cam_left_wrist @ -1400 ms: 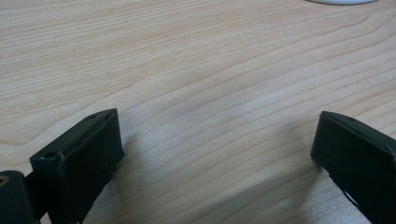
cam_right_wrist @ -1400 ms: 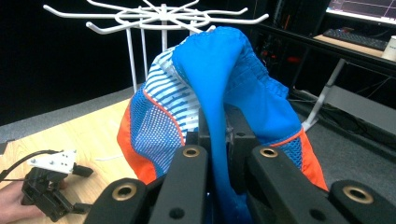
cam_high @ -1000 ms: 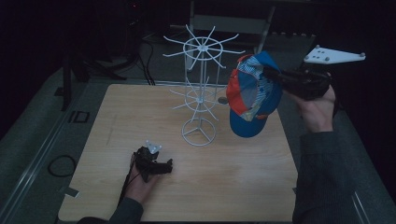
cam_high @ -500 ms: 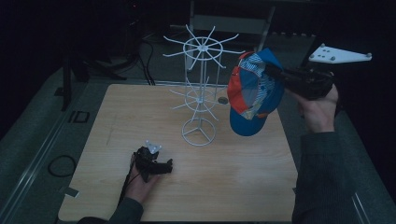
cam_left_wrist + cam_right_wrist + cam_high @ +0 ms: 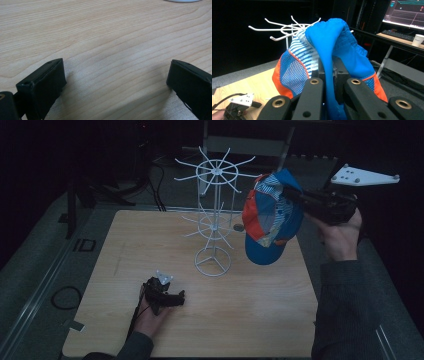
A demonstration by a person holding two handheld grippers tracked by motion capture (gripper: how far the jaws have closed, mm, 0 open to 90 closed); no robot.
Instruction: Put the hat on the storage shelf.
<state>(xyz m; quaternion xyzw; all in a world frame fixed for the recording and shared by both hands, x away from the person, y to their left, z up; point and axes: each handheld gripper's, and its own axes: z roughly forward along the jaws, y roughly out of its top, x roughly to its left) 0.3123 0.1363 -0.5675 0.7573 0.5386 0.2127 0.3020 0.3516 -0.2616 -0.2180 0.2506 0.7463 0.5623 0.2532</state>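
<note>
Meanwhile nothing has shifted: right gripper (image 5: 292, 196) jaws stay clenched on the blue-and-orange fabric cap (image 5: 270, 222) beside the white wire rack (image 5: 215, 215), unhung; left gripper (image 5: 172, 295) jaws released.

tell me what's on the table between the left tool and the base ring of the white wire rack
Nothing: in the high view, bare wood of the table separates the left tool from the white wire rack.

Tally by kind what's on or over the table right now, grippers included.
Caps: 1, the blue and orange cap, clamped in the right gripper.
Wire racks: 1, the white rack.
Grippers: 2, counting the left gripper, open on the table.
Total: 4.
</note>
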